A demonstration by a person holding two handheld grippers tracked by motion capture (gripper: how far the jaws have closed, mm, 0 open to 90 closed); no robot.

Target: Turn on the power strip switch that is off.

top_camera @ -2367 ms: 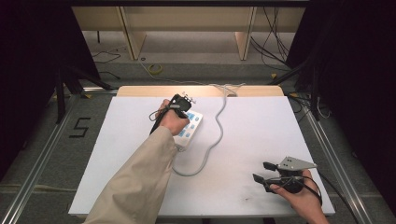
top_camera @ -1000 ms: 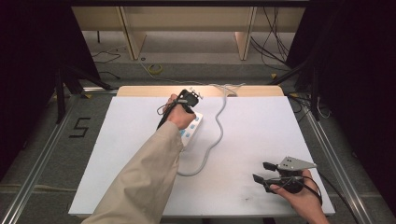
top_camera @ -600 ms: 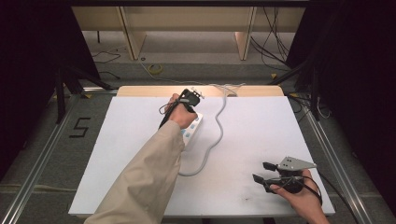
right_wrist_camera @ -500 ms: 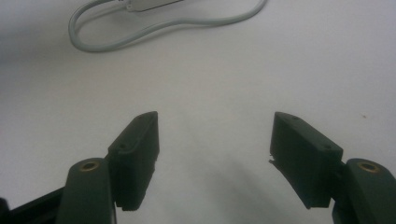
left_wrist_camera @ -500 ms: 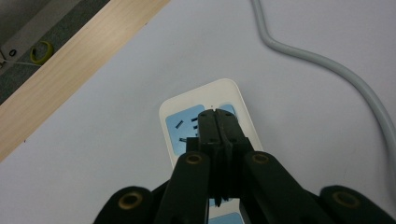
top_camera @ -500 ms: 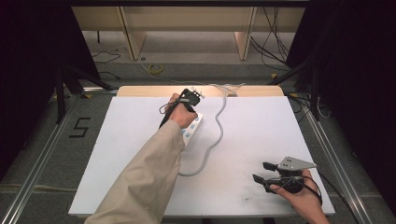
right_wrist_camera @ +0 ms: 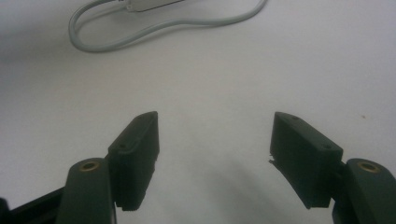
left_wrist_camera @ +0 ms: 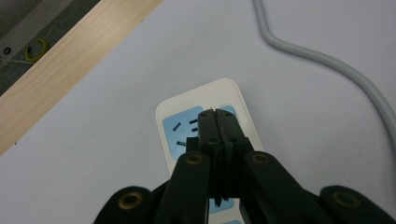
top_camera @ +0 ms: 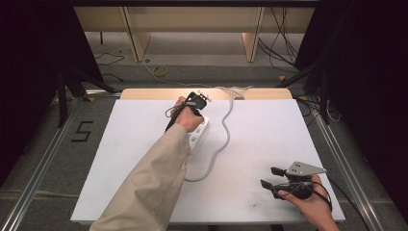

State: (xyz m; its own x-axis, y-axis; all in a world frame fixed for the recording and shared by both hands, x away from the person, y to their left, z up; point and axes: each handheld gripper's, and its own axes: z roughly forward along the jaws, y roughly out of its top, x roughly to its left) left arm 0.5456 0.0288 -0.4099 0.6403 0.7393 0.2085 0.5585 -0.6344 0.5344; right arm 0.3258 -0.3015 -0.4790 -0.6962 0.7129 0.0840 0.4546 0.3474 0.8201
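Observation:
A white power strip [left_wrist_camera: 208,95] with blue socket panels lies on the white table [top_camera: 269,130], and its grey cable [top_camera: 226,132] snakes away from it. My left gripper [left_wrist_camera: 215,114] is shut with nothing between its jaws, its tips over the strip's end socket; whether they touch it I cannot tell. In the high view the left gripper [top_camera: 197,100] is at the strip's [top_camera: 201,129] far end, near the table's back edge. My right gripper [top_camera: 269,177] rests at the front right, open and empty. In the right gripper view, its jaws [right_wrist_camera: 215,135] stand wide apart over bare table.
The cable [left_wrist_camera: 327,60] curves past the strip and runs off the table's back edge. A loop of cable [right_wrist_camera: 140,32] lies well ahead of the right gripper. A wooden strip [top_camera: 260,94] borders the back edge of the table. Metal rails run along both sides.
My left gripper has shifted a little farther along the power strip toward its far end, staying shut. The right gripper has not moved.

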